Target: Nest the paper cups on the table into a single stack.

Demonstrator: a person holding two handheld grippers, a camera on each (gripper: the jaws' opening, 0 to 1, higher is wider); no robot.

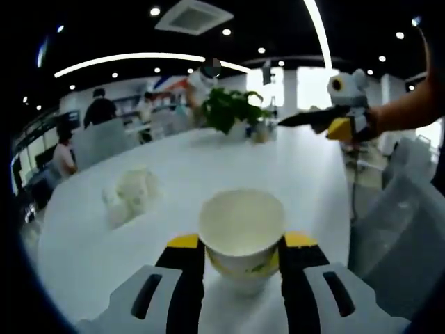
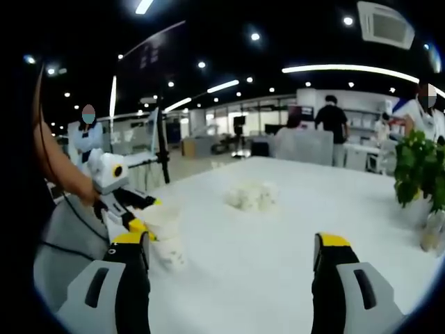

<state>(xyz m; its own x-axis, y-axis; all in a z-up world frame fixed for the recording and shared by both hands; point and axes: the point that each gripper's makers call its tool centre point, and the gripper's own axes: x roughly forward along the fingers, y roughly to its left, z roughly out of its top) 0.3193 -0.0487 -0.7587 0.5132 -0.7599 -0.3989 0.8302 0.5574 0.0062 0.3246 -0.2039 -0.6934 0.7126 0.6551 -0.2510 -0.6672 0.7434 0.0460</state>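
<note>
White paper is what I am dealing with: a white paper cup with a yellow printed band (image 1: 242, 236) sits upright between my left gripper (image 1: 242, 259) jaws, which close on its lower wall just under the rim. In the right gripper view the same cup (image 2: 164, 226) shows held over the near edge of the white tabletop (image 2: 292, 250). Farther across the tabletop lies a small heap of white paper cups (image 1: 131, 195), seemingly tipped on their sides; I cannot count them, they are too blurred. That heap (image 2: 252, 195) lies ahead of my right gripper (image 2: 229, 261), whose jaws stand wide apart with nothing between them, well short of the cups.

I judge these cups to be very light and thin-walled, easily crushed or ovalled by a firm squeeze. The rolled rim is the stiffest part, so I would take hold just below it, across the wall, with gentle pressure only. The paper looks matte, so slip seems a small worry; the greater risk is a tipped cup rolling or skating away when nudged. A dented cup may not nest cleanly, so I would keep each mouth round.

A green leafy plant in a pot (image 1: 233, 111) stands at the far side.
</note>
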